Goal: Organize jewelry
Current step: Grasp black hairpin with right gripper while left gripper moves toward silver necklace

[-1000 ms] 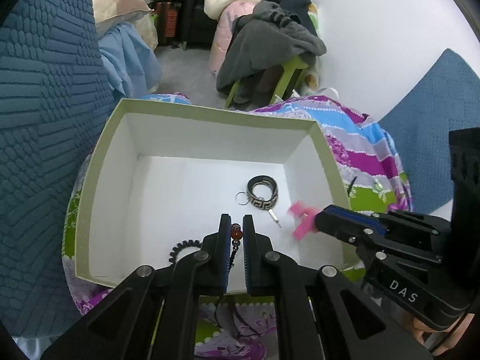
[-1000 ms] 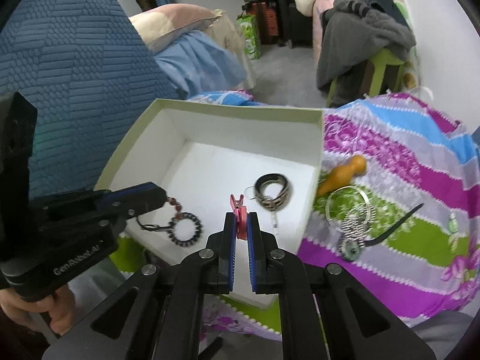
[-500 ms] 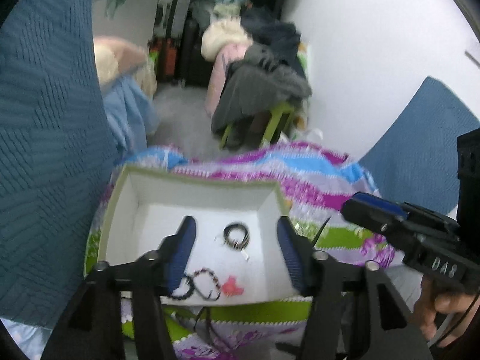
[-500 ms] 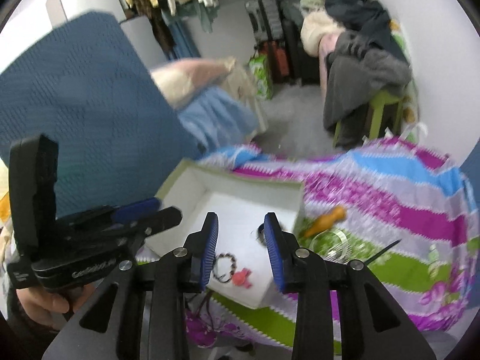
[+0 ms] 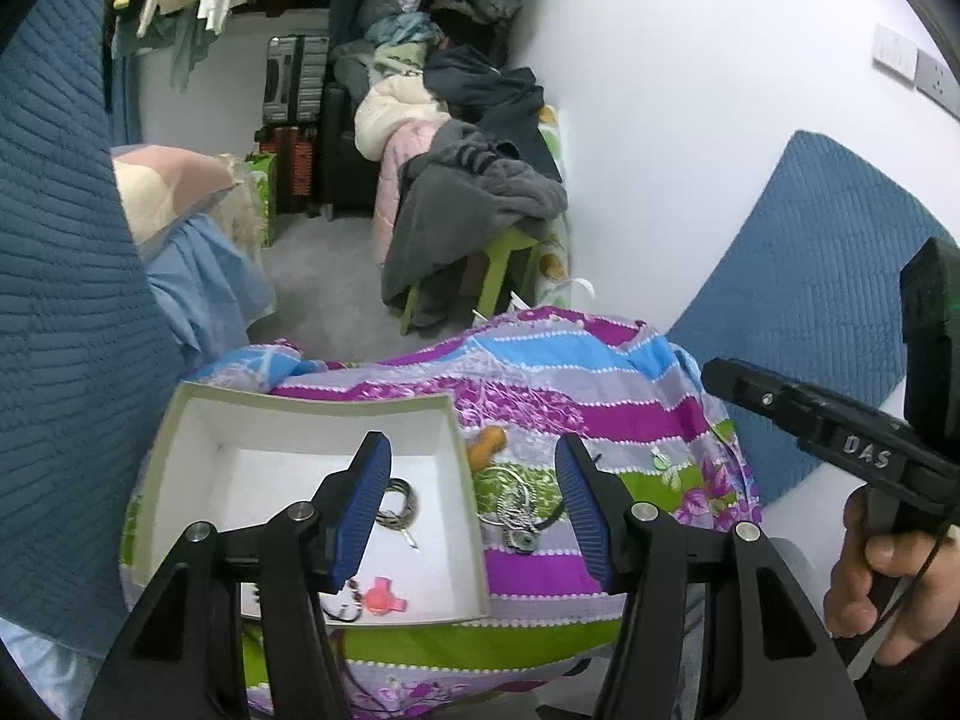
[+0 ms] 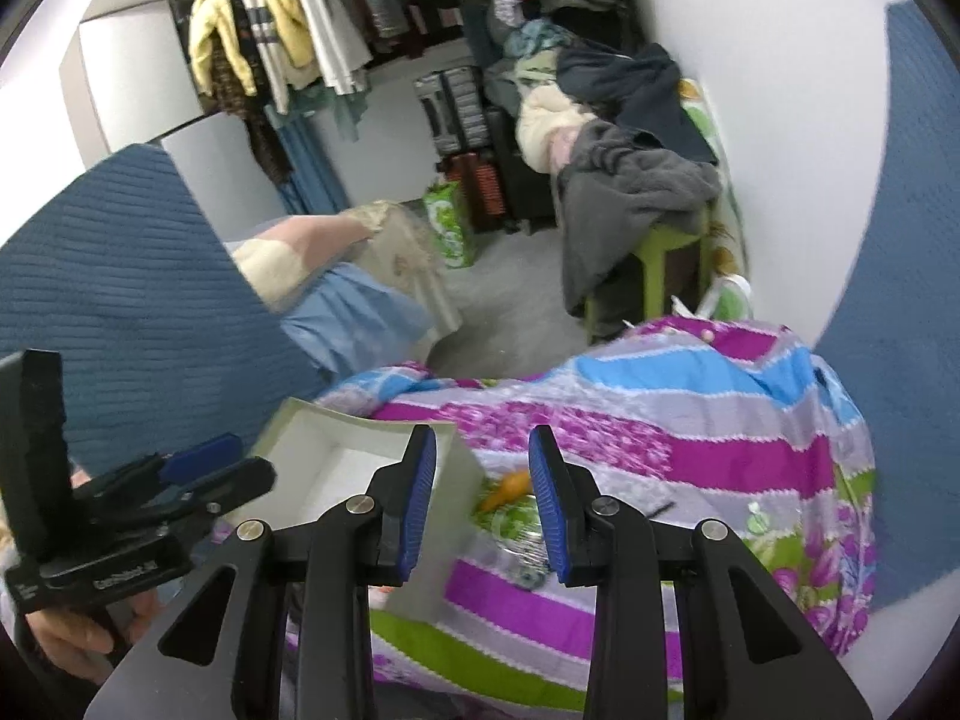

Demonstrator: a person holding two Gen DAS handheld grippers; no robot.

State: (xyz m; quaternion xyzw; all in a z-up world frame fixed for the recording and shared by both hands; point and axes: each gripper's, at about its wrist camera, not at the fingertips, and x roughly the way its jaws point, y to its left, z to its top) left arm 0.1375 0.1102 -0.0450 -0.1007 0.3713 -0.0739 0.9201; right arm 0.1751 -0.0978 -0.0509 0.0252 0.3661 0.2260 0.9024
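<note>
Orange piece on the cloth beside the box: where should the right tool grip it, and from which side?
Take the orange piece across its narrower middle, coming from above. It seems to lie flat, elongated and apart from the silver chains, so close across its width; the box wall is close.

Both hand-held grippers point(image 5: 471, 504) point(image 6: 483, 501) agape, empty

Both grippers point(image 5: 474, 504) point(image 6: 483, 504) let go, lifted; beads point(image 5: 354, 591), pink clip point(image 5: 379, 587) lie in box point(image 5: 300, 405)

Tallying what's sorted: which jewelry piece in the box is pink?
The pink clip, lying near the white box's front wall. The black patterned bangle sits mid-box; the dark beaded bracelet lies just left of the clip.
</note>
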